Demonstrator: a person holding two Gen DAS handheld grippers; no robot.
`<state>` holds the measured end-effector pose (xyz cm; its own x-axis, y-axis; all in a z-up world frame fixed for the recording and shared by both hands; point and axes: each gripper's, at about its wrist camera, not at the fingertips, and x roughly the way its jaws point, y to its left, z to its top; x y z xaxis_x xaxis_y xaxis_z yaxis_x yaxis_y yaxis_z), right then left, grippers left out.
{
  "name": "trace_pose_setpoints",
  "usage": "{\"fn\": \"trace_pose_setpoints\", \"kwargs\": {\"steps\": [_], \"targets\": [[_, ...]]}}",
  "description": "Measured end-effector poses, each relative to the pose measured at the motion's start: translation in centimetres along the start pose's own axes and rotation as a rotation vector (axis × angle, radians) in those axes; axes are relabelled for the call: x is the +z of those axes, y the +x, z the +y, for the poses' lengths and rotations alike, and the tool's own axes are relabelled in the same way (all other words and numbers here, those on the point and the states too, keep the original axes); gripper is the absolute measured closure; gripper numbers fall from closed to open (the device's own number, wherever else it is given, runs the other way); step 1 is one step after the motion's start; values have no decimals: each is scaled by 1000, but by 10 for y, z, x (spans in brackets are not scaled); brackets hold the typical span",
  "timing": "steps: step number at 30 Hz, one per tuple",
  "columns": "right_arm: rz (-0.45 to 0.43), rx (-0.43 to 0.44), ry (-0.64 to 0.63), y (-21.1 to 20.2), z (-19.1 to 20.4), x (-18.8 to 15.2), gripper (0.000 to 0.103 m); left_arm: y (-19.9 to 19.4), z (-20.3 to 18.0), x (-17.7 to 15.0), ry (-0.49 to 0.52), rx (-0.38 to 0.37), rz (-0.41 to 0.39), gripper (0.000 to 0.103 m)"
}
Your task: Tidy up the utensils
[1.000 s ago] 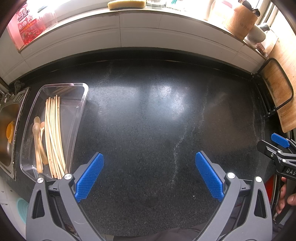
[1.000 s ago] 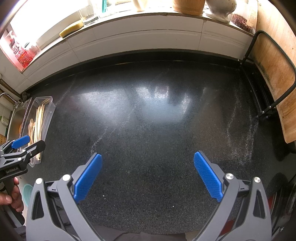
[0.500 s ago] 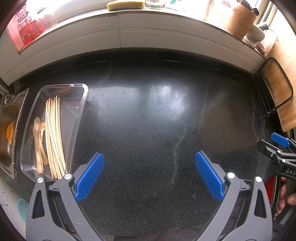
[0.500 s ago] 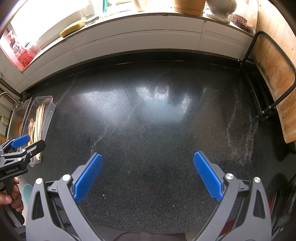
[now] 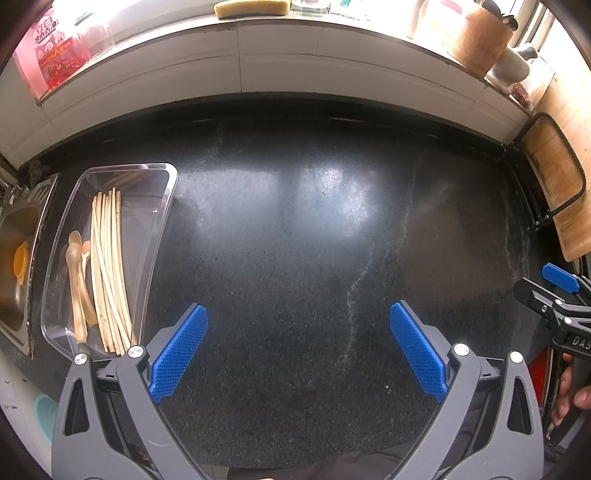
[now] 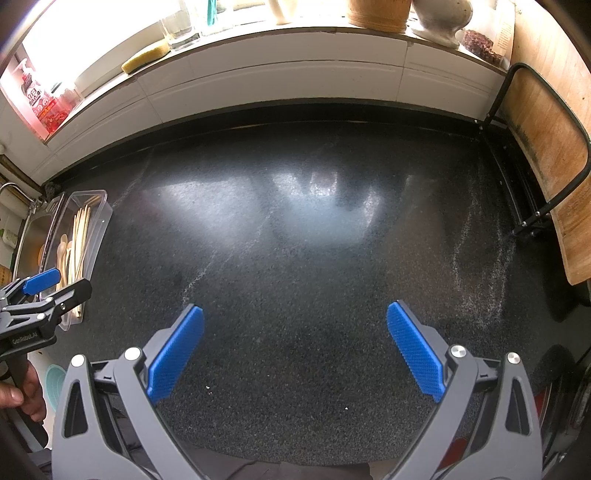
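A clear plastic tray [image 5: 162, 206] lies on the black counter at the left. It holds several wooden chopsticks [image 5: 109, 266] and pale spoons [image 5: 75, 280] beside them. The tray also shows in the right wrist view [image 6: 101, 225]. My left gripper [image 5: 299, 347] is open and empty, low over the counter, to the right of the tray. My right gripper [image 6: 295, 347] is open and empty over the middle of the counter. The right gripper shows at the right edge of the left wrist view [image 5: 554, 291]; the left gripper shows at the left edge of the right wrist view [image 6: 48, 288].
A steel sink [image 5: 16, 266] lies left of the tray. A wooden cutting board in a black wire rack [image 6: 546, 147] stands at the right. The white window ledge at the back carries a sponge [image 5: 251, 8], a wooden holder [image 5: 480, 40] and a red packet [image 5: 55, 55].
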<state>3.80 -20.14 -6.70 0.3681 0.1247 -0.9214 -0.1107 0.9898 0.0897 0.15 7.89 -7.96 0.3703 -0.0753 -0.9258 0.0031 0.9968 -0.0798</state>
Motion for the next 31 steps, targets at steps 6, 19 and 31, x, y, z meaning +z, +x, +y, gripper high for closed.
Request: {"fn": "trace_pose_setpoints", "kwargs": {"steps": [6, 19, 31], "targets": [[-1, 0, -1, 0, 0, 0, 7, 1, 2, -1, -4, -2, 2, 6], [0, -2, 2, 1, -1, 0, 7, 4, 11, -1, -61, -66, -1, 6], [-3, -3, 3, 0, -1, -1, 7, 1, 6, 2, -35, 12, -17, 6]]}}
